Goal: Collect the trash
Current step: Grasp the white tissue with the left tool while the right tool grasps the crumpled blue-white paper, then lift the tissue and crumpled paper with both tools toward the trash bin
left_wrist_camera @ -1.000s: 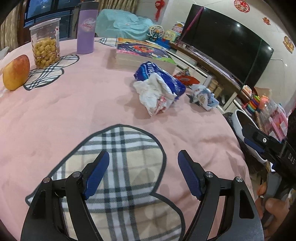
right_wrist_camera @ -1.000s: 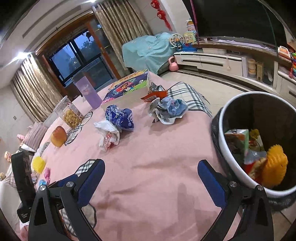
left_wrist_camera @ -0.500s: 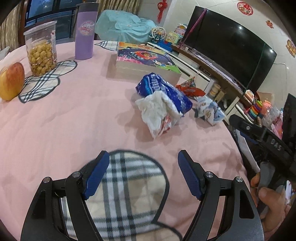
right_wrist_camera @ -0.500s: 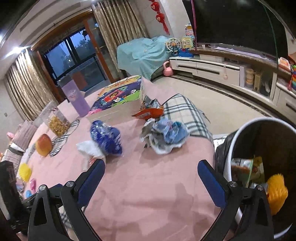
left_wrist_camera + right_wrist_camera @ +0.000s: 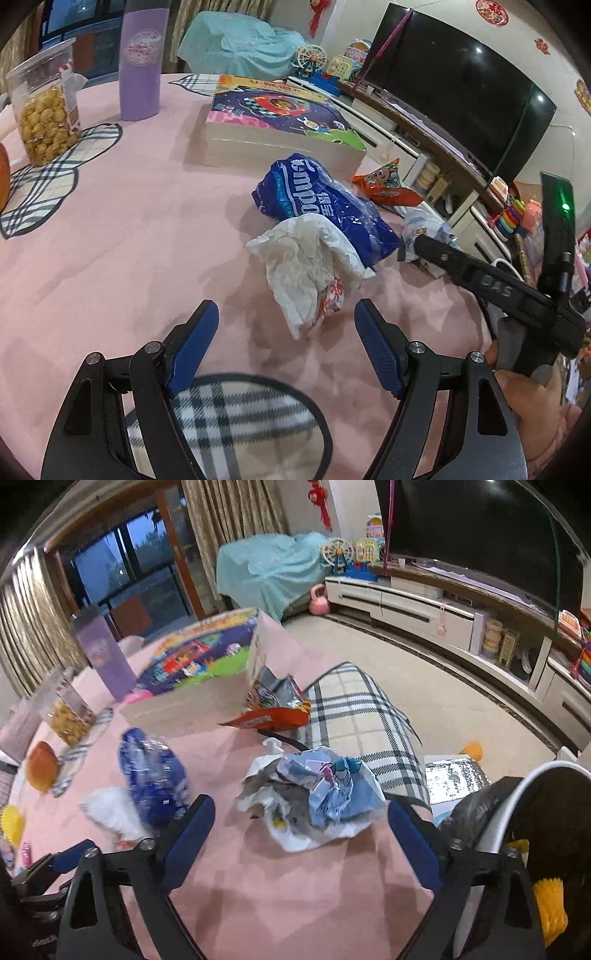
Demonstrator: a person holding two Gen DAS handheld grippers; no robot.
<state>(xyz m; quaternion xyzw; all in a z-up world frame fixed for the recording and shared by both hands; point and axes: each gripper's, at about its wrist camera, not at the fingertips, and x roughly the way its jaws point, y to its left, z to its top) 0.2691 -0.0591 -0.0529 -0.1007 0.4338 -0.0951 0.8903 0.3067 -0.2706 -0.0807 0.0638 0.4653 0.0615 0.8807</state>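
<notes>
Lying on the pink tabletop (image 5: 110,236): blue wrapper (image 5: 325,206) printed "empo" in white, crumpled white wrapper (image 5: 306,266) touching it at 6 o'clock. Left tongs (image 5: 286,341) hovering just short of the white wrapper, closing, nothing between. Right tongs (image 5: 301,836) closing too, flanking a crumpled pale-blue wrapper (image 5: 317,794) without pressing. "DAS" showing on the right tool's body.
</notes>
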